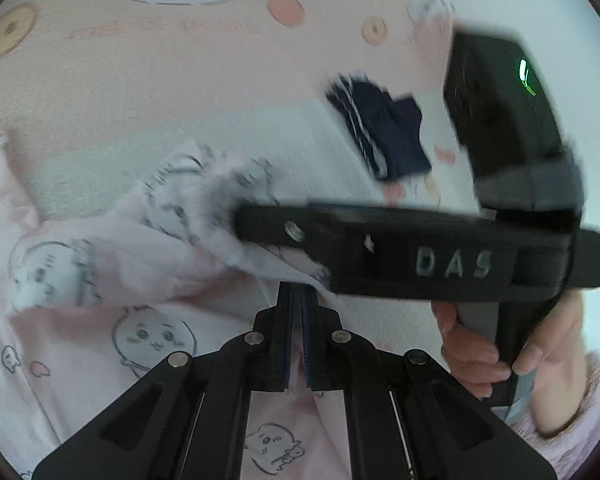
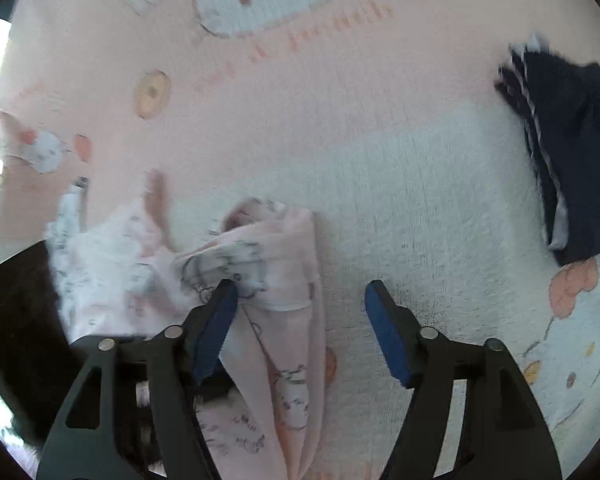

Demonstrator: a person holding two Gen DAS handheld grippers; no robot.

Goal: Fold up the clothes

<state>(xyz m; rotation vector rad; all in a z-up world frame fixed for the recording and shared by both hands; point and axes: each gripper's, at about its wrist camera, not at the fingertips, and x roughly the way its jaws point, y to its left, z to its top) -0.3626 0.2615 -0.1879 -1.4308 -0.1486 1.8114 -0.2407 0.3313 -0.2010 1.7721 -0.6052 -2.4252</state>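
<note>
A pale pink cartoon-print cotton garment (image 2: 276, 264) lies rumpled on a pink cat-patterned plush blanket (image 2: 400, 184). The left gripper (image 1: 299, 320) pinches its fabric shut; the right gripper (image 2: 300, 332) stands open above it. A folded navy white-striped garment (image 2: 572, 152) lies well apart.

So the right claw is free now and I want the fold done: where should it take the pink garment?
Probably the folded sleeve cuff of the pink garment, coming from above: it lies flat below the open right claw, its hem edge exposed.
</note>
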